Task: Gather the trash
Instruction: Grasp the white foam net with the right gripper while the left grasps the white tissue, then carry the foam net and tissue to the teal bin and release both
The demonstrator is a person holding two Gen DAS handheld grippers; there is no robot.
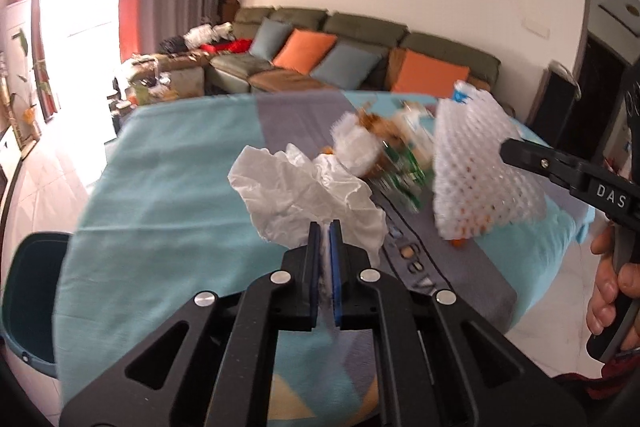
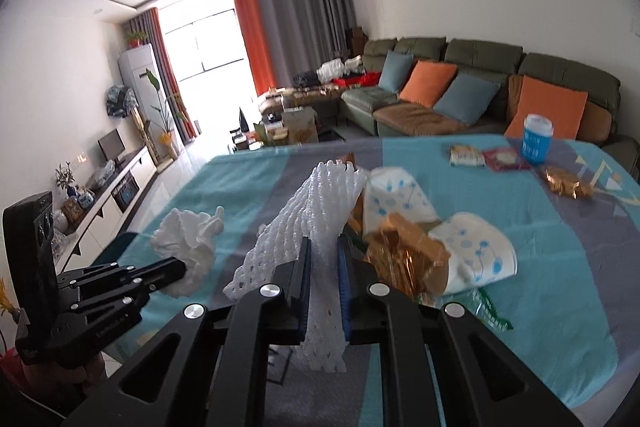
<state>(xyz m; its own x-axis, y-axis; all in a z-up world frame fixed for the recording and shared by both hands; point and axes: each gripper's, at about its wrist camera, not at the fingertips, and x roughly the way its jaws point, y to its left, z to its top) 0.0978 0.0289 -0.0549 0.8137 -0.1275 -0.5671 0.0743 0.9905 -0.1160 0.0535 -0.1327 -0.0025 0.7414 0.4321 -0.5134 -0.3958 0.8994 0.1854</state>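
Tissue (image 1: 308,193), crumpled and white, is pinched between the pressed-together pads of the left gripper (image 1: 325,229) and hangs clear above the table (image 1: 168,163), which wears a turquoise and grey cloth. To the right of the tissue, the right gripper (image 2: 324,247) is clamped on a white foam net (image 2: 316,211), its blue pads squeezing the mesh, and the net too is lifted off the cloth. A hand (image 1: 612,287) wraps the right gripper's handle. Beyond the tissue, in the middle of the table, lies a heap of trash: two crushed paper cups (image 2: 472,251) with blue dots, a gold wrapper (image 2: 404,247) and a green-striped packet (image 2: 486,307). Farther across the table from the tissue stand a blue cup (image 2: 537,139), two flat snack packets (image 2: 486,158) and another gold wrapper (image 2: 566,181). Left of the tissue, below the table's edge, sits a dark green bin (image 1: 30,291). Behind the table runs a green sofa (image 2: 480,79) with orange and blue cushions.
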